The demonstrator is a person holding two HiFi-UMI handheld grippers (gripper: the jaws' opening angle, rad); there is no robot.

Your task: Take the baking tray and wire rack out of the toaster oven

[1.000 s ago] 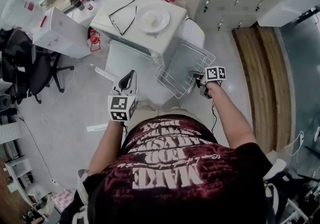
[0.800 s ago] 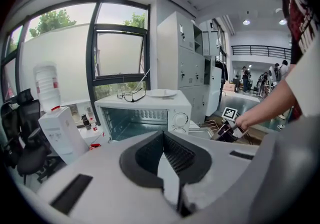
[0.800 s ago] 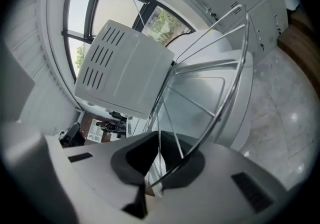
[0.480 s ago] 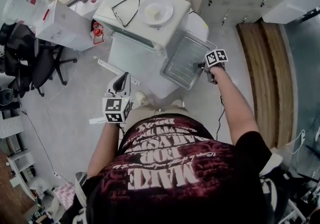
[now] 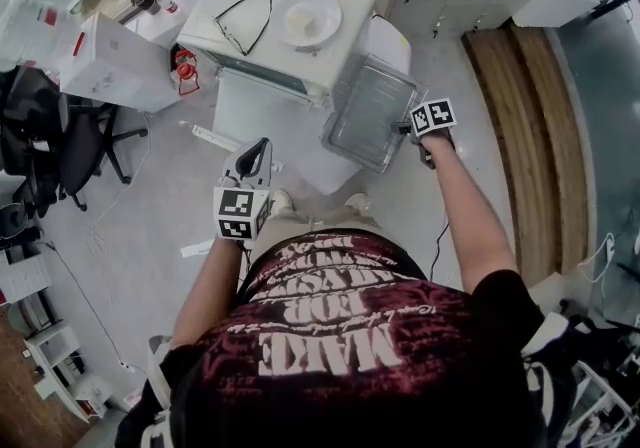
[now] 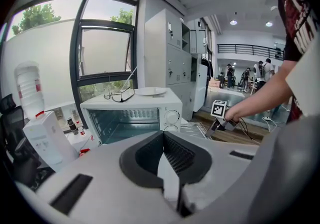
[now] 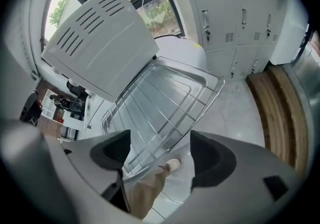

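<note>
Right gripper: the jaws have just been opening and are now spread as wide as they go, pinching nothing. The silver wire rack sits ahead of and below them, stacked on the shallow grey metal baking tray. The rack's near edge shows in the gap between the pads, but neither pad touches it. Both pieces are out of the white box-shaped toaster oven and lie on the white table, with the oven off to this gripper's left.

Left gripper: pads pressed together and empty, with the oven straight ahead and the rack off to its right front.

I read the job as basically finished. What's left is backing the right hand off clean.

Risks from here:
- The stack looks parked at the table edge nearest the right jaws. Floor and a shoe show just past the rack's near edge in the right gripper view, so I think that corner overhangs. A nudge from an open jaw as I pull back could tip it off.
- As far as I can judge, the rack only rests loose on the tray. If a pad snags a wire, the rack slides or drags the tray along.
- The jaws point steeply down at the stack. If the hand drops before retreating, a jaw tip lands on the rack and levers the far side up.
</note>
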